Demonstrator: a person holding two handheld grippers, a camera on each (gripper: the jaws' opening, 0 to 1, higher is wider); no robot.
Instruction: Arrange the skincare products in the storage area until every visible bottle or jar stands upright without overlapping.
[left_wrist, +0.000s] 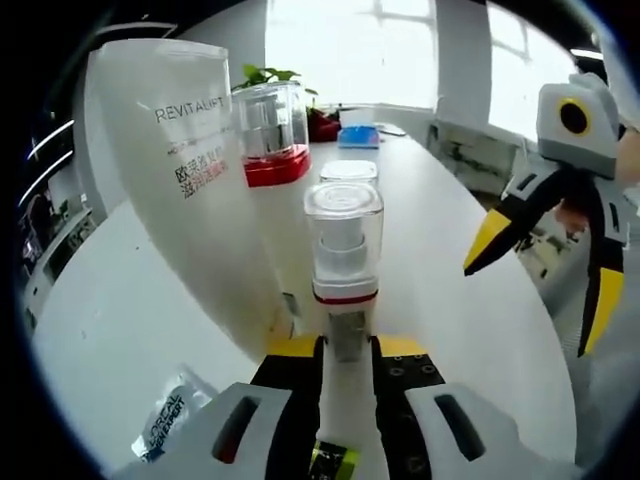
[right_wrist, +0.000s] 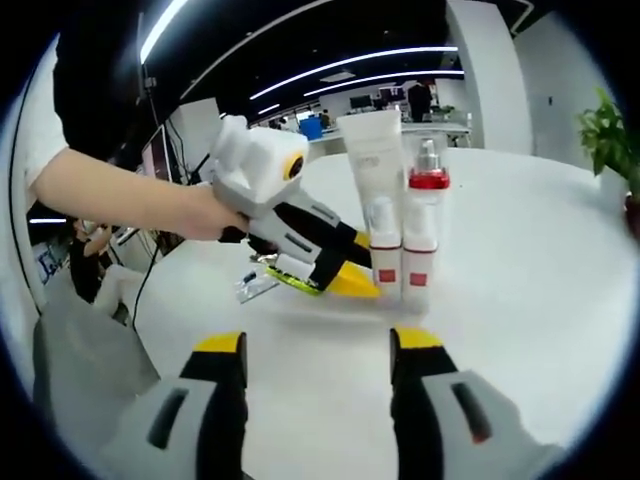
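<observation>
A small white bottle (left_wrist: 343, 240) with a clear cap and a red band stands upright on the white table (left_wrist: 120, 320). My left gripper (left_wrist: 345, 345) is shut on its lower body. Close on its left stands a tall white Revitalift tube (left_wrist: 185, 170). Behind are a pump bottle (left_wrist: 272, 130) with a red collar and another clear cap (left_wrist: 348, 172). In the right gripper view the left gripper (right_wrist: 350, 275), held by a hand, meets the small bottle (right_wrist: 384, 245) beside the tube (right_wrist: 372, 150) and pump bottle (right_wrist: 425, 215). My right gripper (right_wrist: 315, 360) hangs open, apart from them, and appears as the right gripper (left_wrist: 530, 300).
A flat sachet (left_wrist: 165, 420) lies on the table by the left gripper, seen as the sachet (right_wrist: 255, 285) in the right gripper view. A blue box (left_wrist: 358, 137) and a green plant (left_wrist: 265, 75) sit at the table's far end. The table edge (left_wrist: 520, 330) curves away on the right.
</observation>
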